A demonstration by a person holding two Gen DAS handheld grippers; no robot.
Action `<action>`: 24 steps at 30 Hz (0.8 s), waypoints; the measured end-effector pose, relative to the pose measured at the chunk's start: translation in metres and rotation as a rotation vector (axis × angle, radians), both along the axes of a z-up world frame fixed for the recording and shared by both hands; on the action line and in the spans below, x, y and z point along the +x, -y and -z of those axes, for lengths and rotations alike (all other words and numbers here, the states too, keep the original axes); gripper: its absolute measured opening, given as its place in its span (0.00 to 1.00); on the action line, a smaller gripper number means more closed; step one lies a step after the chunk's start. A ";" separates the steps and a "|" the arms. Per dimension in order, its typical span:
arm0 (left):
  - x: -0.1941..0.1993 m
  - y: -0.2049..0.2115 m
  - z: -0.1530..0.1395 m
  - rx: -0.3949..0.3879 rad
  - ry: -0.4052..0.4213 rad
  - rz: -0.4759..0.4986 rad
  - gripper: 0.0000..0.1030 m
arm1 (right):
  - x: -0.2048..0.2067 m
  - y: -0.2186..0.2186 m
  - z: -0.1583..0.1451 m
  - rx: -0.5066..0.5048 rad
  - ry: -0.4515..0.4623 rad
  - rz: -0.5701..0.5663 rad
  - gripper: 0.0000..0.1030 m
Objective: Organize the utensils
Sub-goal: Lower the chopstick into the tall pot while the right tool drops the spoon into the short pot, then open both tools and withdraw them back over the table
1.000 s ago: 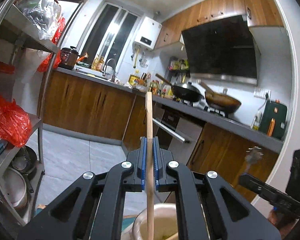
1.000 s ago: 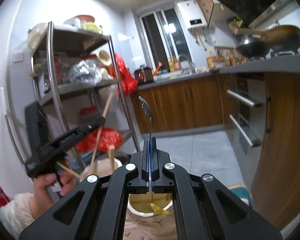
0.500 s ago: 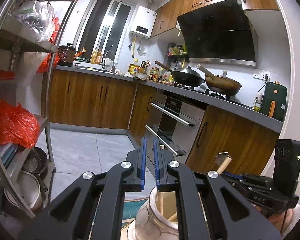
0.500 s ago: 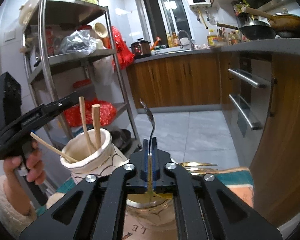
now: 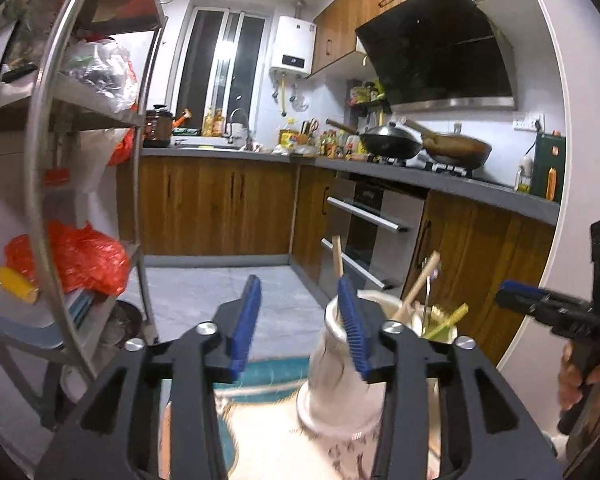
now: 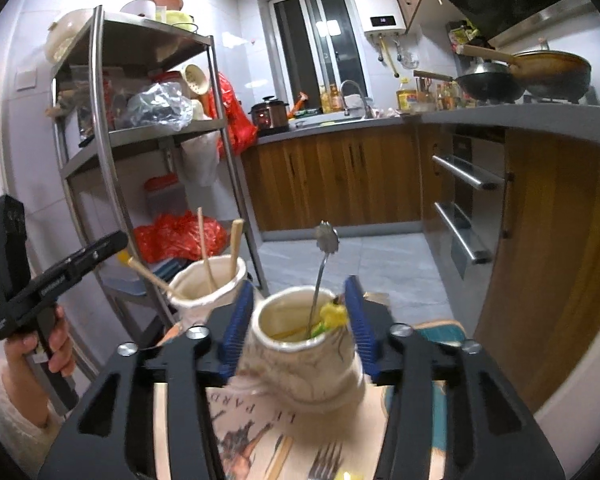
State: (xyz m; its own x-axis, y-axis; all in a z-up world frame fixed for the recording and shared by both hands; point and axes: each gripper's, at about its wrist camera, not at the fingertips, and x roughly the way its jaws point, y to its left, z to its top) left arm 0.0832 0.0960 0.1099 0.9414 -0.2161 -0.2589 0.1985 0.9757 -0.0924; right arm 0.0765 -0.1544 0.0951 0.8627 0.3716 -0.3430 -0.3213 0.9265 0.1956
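Two cream ceramic jars stand on a patterned mat. The left jar (image 6: 208, 286) (image 5: 332, 384) holds wooden chopsticks (image 6: 236, 240) (image 5: 337, 258). The nearer jar (image 6: 304, 356) holds a metal spoon (image 6: 325, 256) and a yellow-green utensil (image 6: 332, 314). My right gripper (image 6: 298, 324) is opening, its blue pads on either side of that jar's rim without pressing it. My left gripper (image 5: 300, 324) is also opening with nothing between its pads; the chopstick jar stands just behind its right finger. Each gripper shows in the other's view, the left gripper (image 6: 112, 246) in a hand, the right gripper (image 5: 508, 296) at the edge.
A fork (image 6: 324, 460) lies on the mat (image 6: 440, 328) near the lens. A steel shelf rack (image 6: 112, 144) with bags stands to the left. Wooden cabinets and an oven (image 6: 468, 208) run along the right, with woks on the stove (image 5: 420, 144).
The left gripper let go of the wooden chopstick, now standing in its jar, and drew aside. The right gripper let go of the metal spoon in the other jar. Both jaws opened.
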 end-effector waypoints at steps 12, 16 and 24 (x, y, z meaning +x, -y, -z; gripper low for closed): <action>-0.068 0.024 0.036 0.016 -0.087 -0.053 0.80 | -0.064 0.017 0.017 -0.084 -0.034 0.060 0.82; -0.084 0.039 0.049 0.002 -0.109 -0.042 0.89 | -0.076 0.027 0.026 -0.081 -0.066 0.087 0.86; -0.084 0.069 0.092 0.047 -0.224 -0.039 0.94 | -0.086 0.035 0.056 -0.130 -0.169 0.123 0.91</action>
